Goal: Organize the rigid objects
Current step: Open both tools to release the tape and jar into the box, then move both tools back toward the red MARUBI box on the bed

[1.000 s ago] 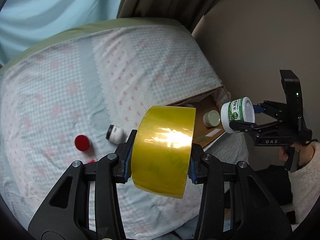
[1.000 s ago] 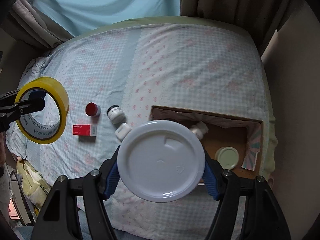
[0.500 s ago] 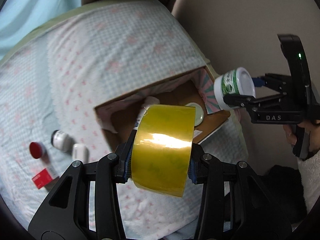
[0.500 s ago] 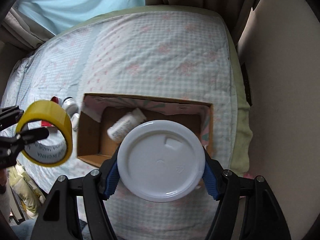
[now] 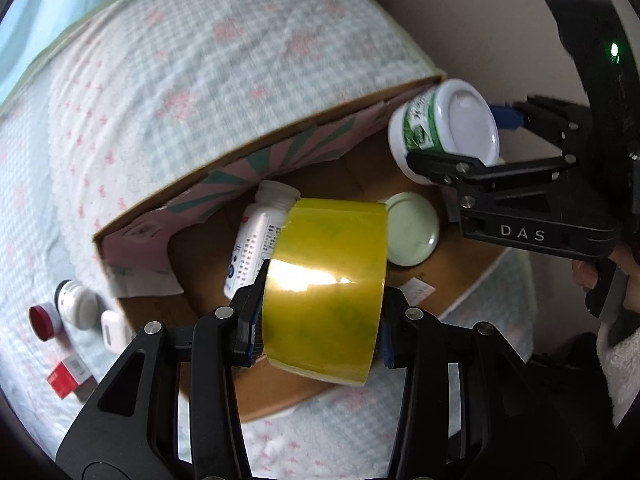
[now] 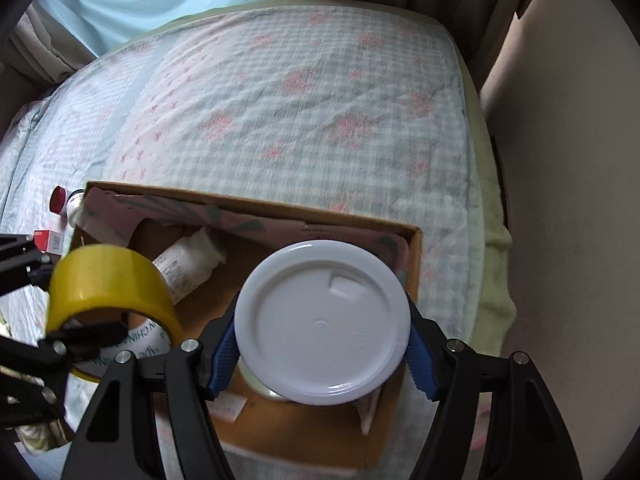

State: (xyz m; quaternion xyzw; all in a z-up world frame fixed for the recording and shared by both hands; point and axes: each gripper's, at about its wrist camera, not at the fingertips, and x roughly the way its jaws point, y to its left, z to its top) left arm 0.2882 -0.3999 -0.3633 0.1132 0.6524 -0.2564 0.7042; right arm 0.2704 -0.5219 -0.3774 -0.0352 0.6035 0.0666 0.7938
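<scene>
My left gripper (image 5: 320, 324) is shut on a yellow tape roll (image 5: 326, 292) and holds it above the open cardboard box (image 5: 460, 280) on the bed. My right gripper (image 6: 322, 344) is shut on a white jar with a green label (image 5: 444, 132); its white lid (image 6: 322, 320) faces the right wrist camera. The jar hangs over the box's right end. Inside the box lie a white bottle (image 5: 260, 240) and a pale green lid (image 5: 412, 228). The tape roll also shows in the right wrist view (image 6: 108, 280), left of the jar.
Left of the box on the checked bedspread (image 5: 200, 60) lie a red-capped jar (image 5: 44, 318), a black-and-white jar (image 5: 76, 304), a small white case (image 5: 114, 328) and a red carton (image 5: 70, 374). A beige wall (image 6: 568, 160) rises right of the bed. Curtains hang behind.
Both grippers have moved closer to the box with their loads; it now looms larger under both. The tape roll is now over the box's near part, the jar over its right end.
</scene>
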